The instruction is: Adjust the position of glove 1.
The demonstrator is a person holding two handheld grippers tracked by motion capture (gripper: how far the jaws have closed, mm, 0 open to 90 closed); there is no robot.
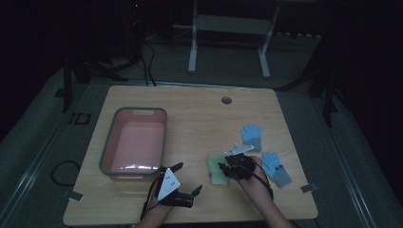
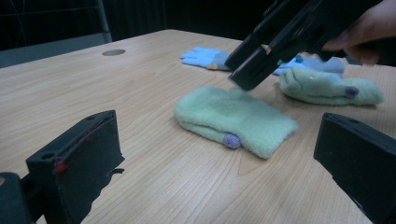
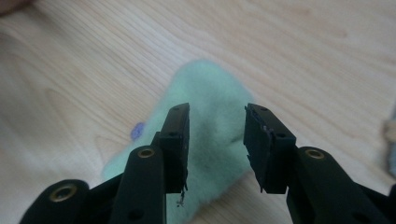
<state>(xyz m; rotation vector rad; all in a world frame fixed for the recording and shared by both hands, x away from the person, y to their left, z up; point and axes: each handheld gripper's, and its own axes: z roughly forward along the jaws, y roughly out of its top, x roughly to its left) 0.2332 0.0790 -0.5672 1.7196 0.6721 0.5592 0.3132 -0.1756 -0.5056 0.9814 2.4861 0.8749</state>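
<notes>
Right claw (image 3: pixel 215 149), jaws apart just over green mitten (image 3: pixel 205 116) on bench (image 3: pixel 303 56): fleece may snag and drag if raised carelessly.

Both grippers are built in matte black. The left gripper (image 1: pixel 187 178) is topped by a grey three-cornered plate with small dark dots, and a thin black cable is trailed from it. The right gripper (image 1: pixel 227 167) is fitted with a similar pale plate and a black cable. Its jaws are seen as flat rectangular blocks on rounded arms, pinned by brass-coloured rivets. Forearms are seen bare; no sleeves.
</notes>
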